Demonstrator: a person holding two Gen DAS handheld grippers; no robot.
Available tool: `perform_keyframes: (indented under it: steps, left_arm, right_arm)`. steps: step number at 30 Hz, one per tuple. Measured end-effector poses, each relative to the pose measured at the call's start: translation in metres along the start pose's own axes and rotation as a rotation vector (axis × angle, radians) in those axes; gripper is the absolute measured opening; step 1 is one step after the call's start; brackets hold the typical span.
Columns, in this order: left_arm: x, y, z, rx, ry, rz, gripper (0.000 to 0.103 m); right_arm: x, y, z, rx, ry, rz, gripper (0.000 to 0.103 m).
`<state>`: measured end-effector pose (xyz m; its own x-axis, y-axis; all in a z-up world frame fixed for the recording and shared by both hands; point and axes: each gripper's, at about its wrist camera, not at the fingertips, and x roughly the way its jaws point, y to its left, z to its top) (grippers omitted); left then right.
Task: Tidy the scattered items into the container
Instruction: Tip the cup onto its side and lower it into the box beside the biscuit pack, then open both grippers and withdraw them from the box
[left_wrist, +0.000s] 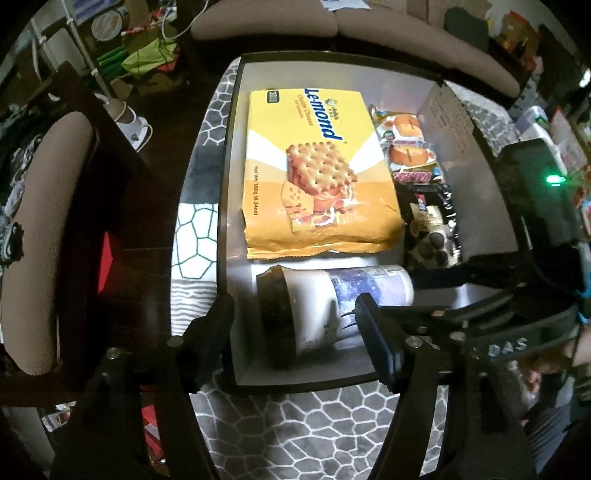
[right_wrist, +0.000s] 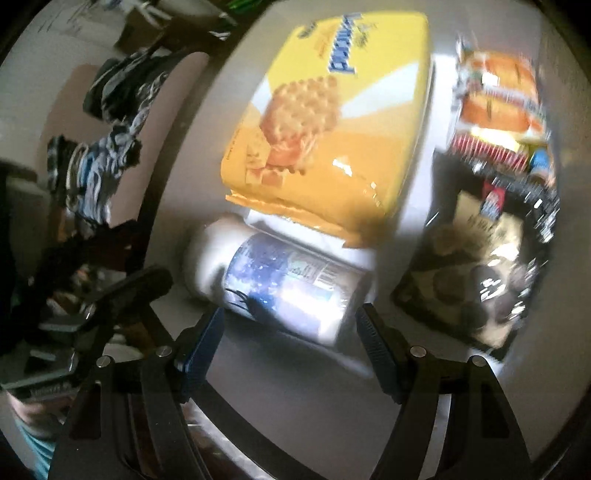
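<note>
Counting what's sitting in the container (left_wrist: 231, 155), one bin, dark rim.

- 1 yellow cracker pack (left_wrist: 314, 170) (right_wrist: 332, 122), lying flat
- 1 white bottle (left_wrist: 332, 310) (right_wrist: 280, 284) with black cap, lying on its side
- 2 orange snack packs (left_wrist: 404, 142) (right_wrist: 498, 92), lying one after the other along the right side
- 1 candy bar (left_wrist: 417, 177), lying just below them
- 1 black cookie pack (left_wrist: 432, 229) (right_wrist: 480, 273)

That's making 6 items inside, 5 kinds. Right-wrist view is blurring, so the candy bar count is coming from the left-wrist view only.

Outside the bin: 1 patterned mat (left_wrist: 332, 424) lying under it.
</note>
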<state>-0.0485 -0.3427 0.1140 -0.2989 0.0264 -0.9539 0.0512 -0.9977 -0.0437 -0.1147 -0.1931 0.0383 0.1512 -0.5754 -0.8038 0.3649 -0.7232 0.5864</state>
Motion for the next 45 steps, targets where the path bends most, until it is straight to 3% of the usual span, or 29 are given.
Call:
perform_keyframes:
  steps: [7, 13, 16, 19, 27, 32, 36, 45]
  left_arm:
    - [-0.008, -0.001, 0.0, -0.01, -0.023, -0.021, 0.066]
    - [-0.013, -0.006, -0.004, -0.008, -0.029, -0.022, 0.067]
    - [-0.016, -0.009, -0.006, -0.018, -0.051, -0.011, 0.082]
    - [-0.019, -0.009, -0.01, -0.046, -0.066, -0.024, 0.088]
    - [-0.043, -0.022, -0.026, -0.083, -0.145, -0.045, 0.095]
    - [-0.062, -0.031, -0.038, -0.088, -0.188, -0.032, 0.096]
    - [-0.076, -0.041, -0.049, -0.063, -0.22, -0.034, 0.103]
    - [-0.097, -0.052, -0.073, -0.088, -0.256, -0.007, 0.103]
  right_arm:
    - [0.002, -0.004, 0.0, 0.054, -0.014, 0.067, 0.077]
    - [-0.016, 0.002, -0.007, -0.001, -0.074, -0.005, 0.078]
    - [-0.034, 0.01, -0.011, -0.041, -0.12, -0.028, 0.077]
    - [-0.049, 0.014, -0.017, -0.093, -0.157, -0.101, 0.087]
    - [-0.079, 0.02, -0.039, -0.135, -0.232, -0.142, 0.103]
    - [-0.106, 0.027, -0.054, -0.138, -0.317, -0.108, 0.103]
    - [-0.129, 0.031, -0.07, -0.133, -0.378, -0.078, 0.103]
    - [-0.148, 0.024, -0.106, -0.114, -0.419, -0.135, 0.103]
